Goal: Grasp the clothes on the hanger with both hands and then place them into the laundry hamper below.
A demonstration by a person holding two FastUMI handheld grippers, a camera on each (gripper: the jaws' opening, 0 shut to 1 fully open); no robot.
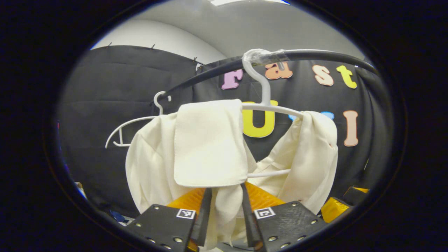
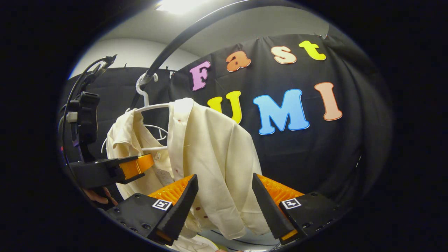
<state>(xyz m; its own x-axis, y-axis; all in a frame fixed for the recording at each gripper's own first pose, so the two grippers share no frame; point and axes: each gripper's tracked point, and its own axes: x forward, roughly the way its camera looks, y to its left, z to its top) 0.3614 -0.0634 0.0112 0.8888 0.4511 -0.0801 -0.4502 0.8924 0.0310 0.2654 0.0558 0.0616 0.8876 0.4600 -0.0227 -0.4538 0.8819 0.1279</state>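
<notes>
In the left gripper view the left hand-held gripper (image 1: 225, 217) has its two fingers drawn close together low in the frame, with a hanging fold of the cream garment (image 1: 210, 154) running down between them; both fingers appear to press on that fold, though the contact at the very tips is hard to make out. The garment drapes over a white hanger (image 1: 266, 105) straight ahead of and above this gripper, one folded panel hanging just over the fingertips and another part falling off to the right. The hanger's hook is taped to a dark curved rail (image 1: 315, 55) overhead, and a second white hanger (image 1: 140, 120), bare, hangs on the same rail farther to the left. In the right gripper view the right hand-held gripper (image 2: 224, 206) stands wide open, its fingers well apart on either side of the garment's (image 2: 217, 157) lower edge, the cloth hanging in the gap between them; whether either finger touches it cannot be told. Ahead and up to the left the garment hangs from its hanger (image 2: 150, 106) beneath the rail (image 2: 182, 38). Off to the left of this gripper the other hand-held gripper (image 2: 140, 164) reaches in against the cloth, with part of a hand (image 2: 96, 197) beneath it.
</notes>
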